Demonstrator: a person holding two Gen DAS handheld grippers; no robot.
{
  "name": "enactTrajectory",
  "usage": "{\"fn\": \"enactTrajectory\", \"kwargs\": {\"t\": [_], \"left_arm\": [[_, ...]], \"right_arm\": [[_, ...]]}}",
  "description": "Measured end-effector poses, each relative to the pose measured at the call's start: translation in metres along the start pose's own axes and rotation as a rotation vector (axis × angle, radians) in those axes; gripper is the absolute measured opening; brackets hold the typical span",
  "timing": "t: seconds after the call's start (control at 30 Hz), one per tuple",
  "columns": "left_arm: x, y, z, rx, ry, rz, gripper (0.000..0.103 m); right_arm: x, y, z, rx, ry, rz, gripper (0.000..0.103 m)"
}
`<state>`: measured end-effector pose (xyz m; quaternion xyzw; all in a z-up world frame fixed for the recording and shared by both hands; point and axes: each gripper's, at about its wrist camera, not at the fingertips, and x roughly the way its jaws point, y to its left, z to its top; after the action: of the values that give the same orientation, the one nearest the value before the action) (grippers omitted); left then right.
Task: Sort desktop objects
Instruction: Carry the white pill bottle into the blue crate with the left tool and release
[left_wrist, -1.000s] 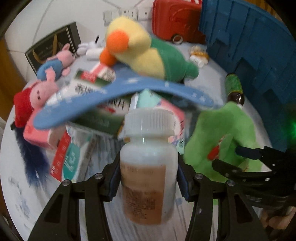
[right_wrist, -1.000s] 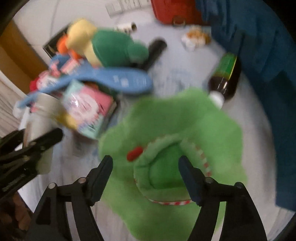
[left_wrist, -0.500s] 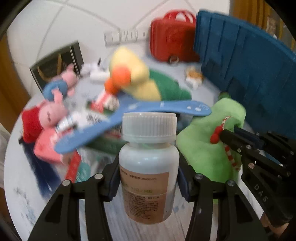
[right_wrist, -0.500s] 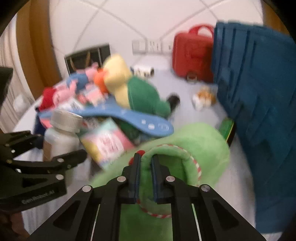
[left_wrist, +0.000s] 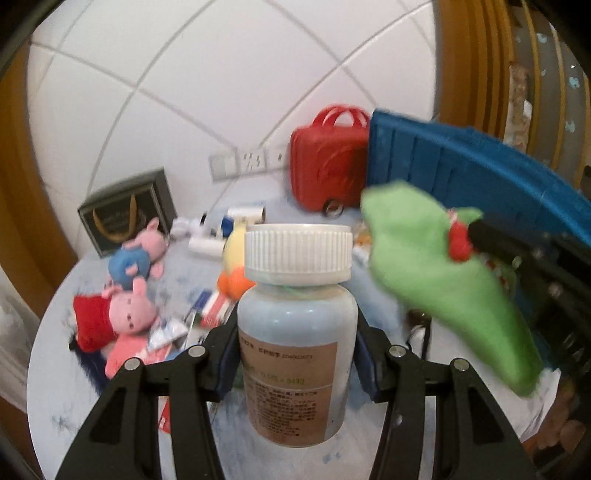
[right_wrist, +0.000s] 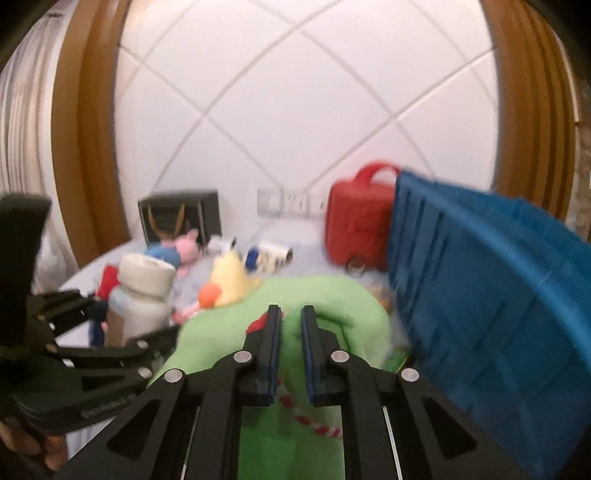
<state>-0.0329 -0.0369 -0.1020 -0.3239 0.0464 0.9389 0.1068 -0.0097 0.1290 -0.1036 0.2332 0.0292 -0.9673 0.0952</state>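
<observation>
Green plush fills the space just ahead of the right gripper (right_wrist: 291, 314), whose jaws are pinched almost together on a fold of the green soft toy (right_wrist: 325, 306) beside its red-and-white trim; the rest of the toy droops below and beyond the fingertips, clear of the table. The left gripper (left_wrist: 297, 339) is clamped on the white pill bottle (left_wrist: 297, 347), pads pressing the label band on both sides, cap above the fingers, bottle upright and off the table.

Both loads are in the air, so the step in hand looks like the carry toward a sorting place, probably the blue crate (right_wrist: 491, 295), which stands to the right of the right gripper and a little ahead of it. The view there is smeared, so whether the crate's opening faces up I cannot tell.

To carry well:
- keep the right jaws tight; the pinch holds only a fold of soft cloth, and a swing could work it loose
- lift the hanging tail of the toy over the crate wall before moving across, or it may snag on the rim
- hold the bottle upright and steady; its smooth sides could slide in the pads if tilted
- keep the two grippers apart, since the toy hangs close beside the left one's right finger
</observation>
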Motion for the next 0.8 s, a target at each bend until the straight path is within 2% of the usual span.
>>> {"fn": "enactTrajectory", "kwargs": {"t": [0.07, 0.13, 0.23, 0.3, 0.4, 0.5, 0.63, 0.8], "left_arm": [[-0.007, -0.010, 0.014, 0.005, -0.031, -0.017, 0.052], [-0.014, -0.027, 0.032, 0.024, -0.073, -0.036, 0.052], [-0.020, -0.058, 0.060, 0.049, -0.123, -0.080, 0.052], [-0.021, -0.081, 0.081, 0.050, -0.140, -0.123, 0.052], [-0.024, -0.110, 0.098, 0.055, -0.158, -0.162, 0.052], [-0.021, -0.134, 0.101, 0.076, -0.153, -0.183, 0.052], [-0.017, -0.169, 0.103, 0.109, -0.142, -0.240, 0.052], [-0.034, -0.230, 0.128, 0.201, -0.225, -0.278, 0.052]], "right_arm": [[-0.017, -0.009, 0.017, 0.003, -0.053, -0.019, 0.011], [-0.037, -0.021, 0.033, 0.002, -0.108, -0.047, 0.003], [-0.074, -0.045, 0.062, -0.001, -0.198, -0.117, 0.003], [-0.091, -0.066, 0.078, 0.015, -0.227, -0.166, 0.003], [-0.115, -0.102, 0.093, 0.070, -0.213, -0.181, 0.003], [-0.124, -0.118, 0.083, 0.063, -0.178, -0.217, 0.003], [-0.123, -0.152, 0.063, 0.155, -0.120, -0.266, 0.004], [-0.148, -0.193, 0.043, 0.228, -0.134, -0.357, 0.004]]}}
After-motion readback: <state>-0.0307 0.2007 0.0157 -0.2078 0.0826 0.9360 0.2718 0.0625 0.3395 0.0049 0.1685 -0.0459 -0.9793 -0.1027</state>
